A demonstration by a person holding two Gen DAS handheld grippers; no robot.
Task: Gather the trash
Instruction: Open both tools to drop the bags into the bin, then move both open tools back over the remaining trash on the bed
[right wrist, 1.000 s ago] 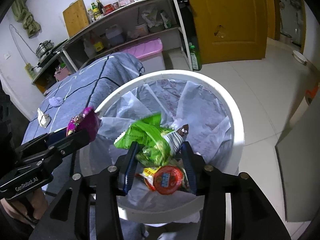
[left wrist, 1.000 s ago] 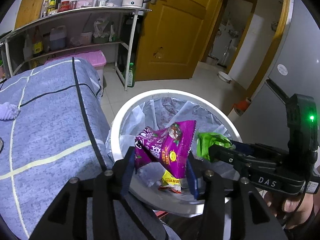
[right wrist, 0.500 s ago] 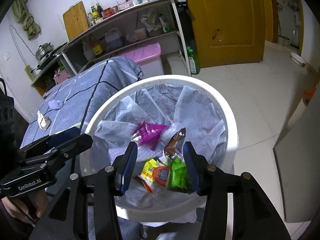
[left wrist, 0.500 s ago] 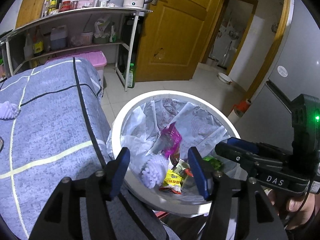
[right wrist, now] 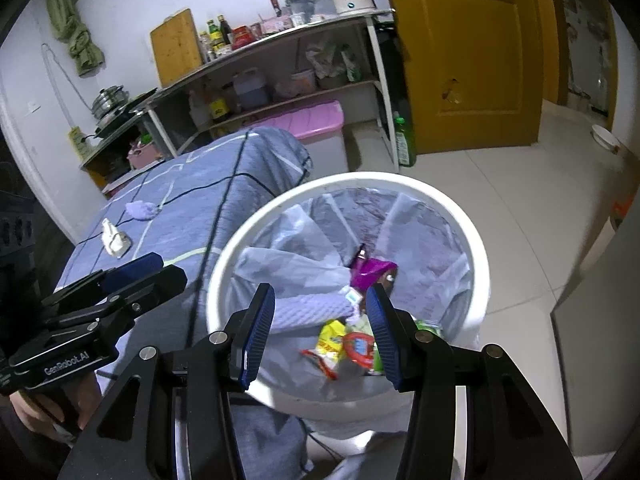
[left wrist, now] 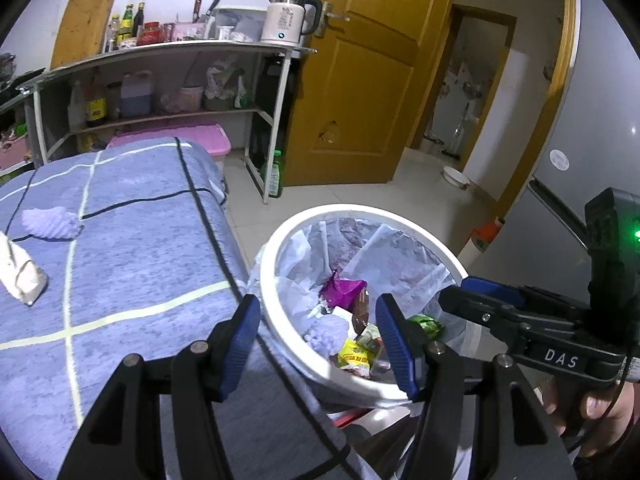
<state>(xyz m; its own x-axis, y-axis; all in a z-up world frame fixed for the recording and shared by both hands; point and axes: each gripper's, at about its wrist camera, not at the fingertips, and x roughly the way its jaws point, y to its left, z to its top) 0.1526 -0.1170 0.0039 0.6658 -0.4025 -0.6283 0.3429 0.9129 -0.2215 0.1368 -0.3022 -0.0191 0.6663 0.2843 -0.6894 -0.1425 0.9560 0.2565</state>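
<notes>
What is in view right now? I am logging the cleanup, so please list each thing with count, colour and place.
trash bin: one, white, clear liner, on floor beside bed
purple wrapper: one, in bin
green wrapper: one, in bin
yellow packet: one, in bin
lilac cloth: one, on bed
white crumpled item: one, on bed
bed cover: one, blue, striped
kettle: one, white, top shelf
storage box: one, pink lid, by shelf
left gripper: open, empty
right gripper: open, empty

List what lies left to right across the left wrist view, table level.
Crumpled white paper scrap → lilac textured cloth wad on the blue checked tablecloth → white round lined trash bin → purple snack wrapper → black right gripper.
</notes>
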